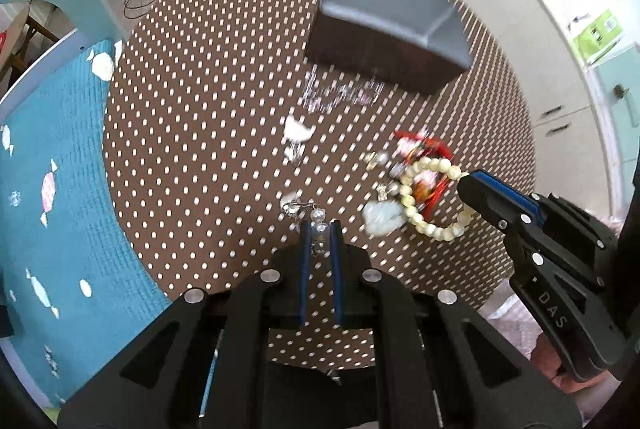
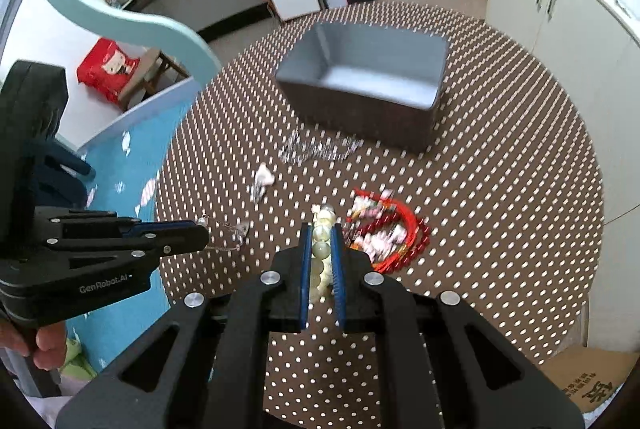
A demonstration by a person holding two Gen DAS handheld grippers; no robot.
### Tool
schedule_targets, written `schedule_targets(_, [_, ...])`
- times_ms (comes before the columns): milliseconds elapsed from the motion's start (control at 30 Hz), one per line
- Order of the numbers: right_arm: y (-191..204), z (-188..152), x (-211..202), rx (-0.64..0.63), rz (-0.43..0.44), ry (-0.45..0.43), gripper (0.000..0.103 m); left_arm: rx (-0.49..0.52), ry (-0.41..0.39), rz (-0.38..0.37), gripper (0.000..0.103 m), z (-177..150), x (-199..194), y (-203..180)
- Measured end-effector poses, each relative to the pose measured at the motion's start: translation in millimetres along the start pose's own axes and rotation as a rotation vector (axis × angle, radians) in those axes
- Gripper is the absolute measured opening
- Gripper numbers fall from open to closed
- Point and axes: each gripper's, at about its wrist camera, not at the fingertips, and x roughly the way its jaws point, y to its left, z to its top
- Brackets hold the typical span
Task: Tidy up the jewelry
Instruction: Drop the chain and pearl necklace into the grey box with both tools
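My left gripper [image 1: 320, 229] is shut on a pearl earring [image 1: 319, 225] with a silver chain trailing left; it also shows in the right wrist view [image 2: 202, 231]. My right gripper [image 2: 322, 233] is shut on a cream bead bracelet [image 2: 320, 253], which hangs as a loop in the left wrist view [image 1: 430, 197]. A grey open box [image 2: 362, 85] stands at the back of the round dotted table [image 2: 500, 189]. A red bead bracelet [image 2: 394, 229], a silver chain [image 2: 320, 149] and a white piece [image 2: 264, 177] lie on the table.
A pale jade pendant [image 1: 382, 215] and small earrings [image 1: 376, 159] lie near the red pile. A blue mat [image 1: 52, 189] lies left of the table. White cabinets [image 2: 560, 9] stand to the right, a cardboard box [image 2: 592, 385] at the lower right.
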Motion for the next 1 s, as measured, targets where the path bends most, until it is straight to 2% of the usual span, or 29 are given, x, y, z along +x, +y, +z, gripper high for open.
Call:
schedule_targets(100, [-2.8,10.2,-10.4,0.004,-0.021,-0.026,0.009,-0.01,-0.034,-0.028,0.008,-1.6,-33.7,-13.4])
schedule_targets(167, [-5.9,16.1,-17.7,0.015,-0.029,-0.048,0.009,-0.007,-0.056,-0.038,0.008,-1.5,-51.4,-37.4])
schedule_targets(367, [-15.6,37.7,-35.4,0.025,-0.055,-0.107,0.009,0.008,-0.125,-0.086,0.008,9.5,-79.1,-55.6])
schedule_targets(667, [-25.4,71.9,-31.7,0.012,-0.068,-0.154,0.009,0.018,-0.216,-0.185,0.008,63.8,-113.4,-72.9])
schedule_targets(767, [-29.8,87.0,-25.9,0.006,-0.064,-0.16,0.009,0.028,-0.258,-0.197,0.008,85.9,-124.6,-82.0])
schedule_targets(900, [-39.1,101.4,-8.2,0.009,-0.094,-0.142,0.009,0.026,-0.269,-0.229,0.008,111.3,-126.1,-89.4])
schedule_targets(1000, [-48.6,110.6,5.3,0.019,-0.094,-0.125,0.009,0.03,-0.257,-0.222,0.009,130.1,-112.0,-92.5])
